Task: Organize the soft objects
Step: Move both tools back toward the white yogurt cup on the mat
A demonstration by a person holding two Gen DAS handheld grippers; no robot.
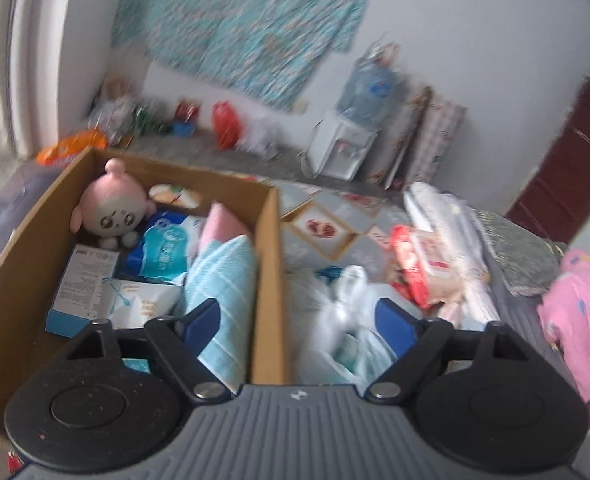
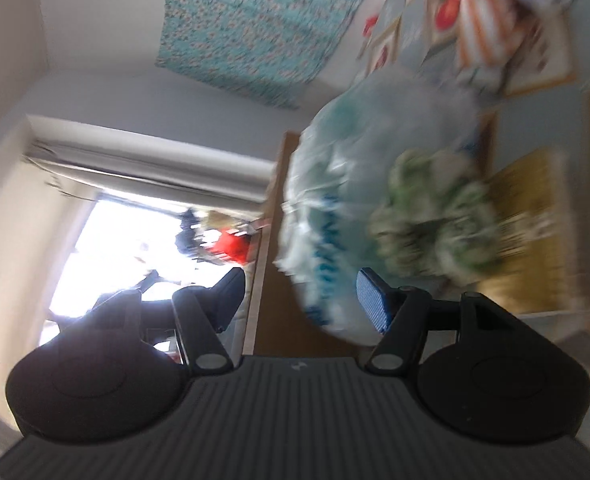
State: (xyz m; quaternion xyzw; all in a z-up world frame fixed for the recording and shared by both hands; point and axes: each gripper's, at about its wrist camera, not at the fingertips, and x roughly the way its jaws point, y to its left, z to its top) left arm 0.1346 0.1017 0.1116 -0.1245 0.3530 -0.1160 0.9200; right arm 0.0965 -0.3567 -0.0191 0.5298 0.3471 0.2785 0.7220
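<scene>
Soft goods fill the cardboard box at left; left gripper spread, empty; right gripper pinches a plastic-wrapped pack.

One cardboard box, one pink plush doll, two tissue packs.

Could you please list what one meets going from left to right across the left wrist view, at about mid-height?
Pink plush doll → blue tissue pack → light blue striped towel → cardboard box wall → white plastic bag → red wipes pack → pink blanket.
</scene>
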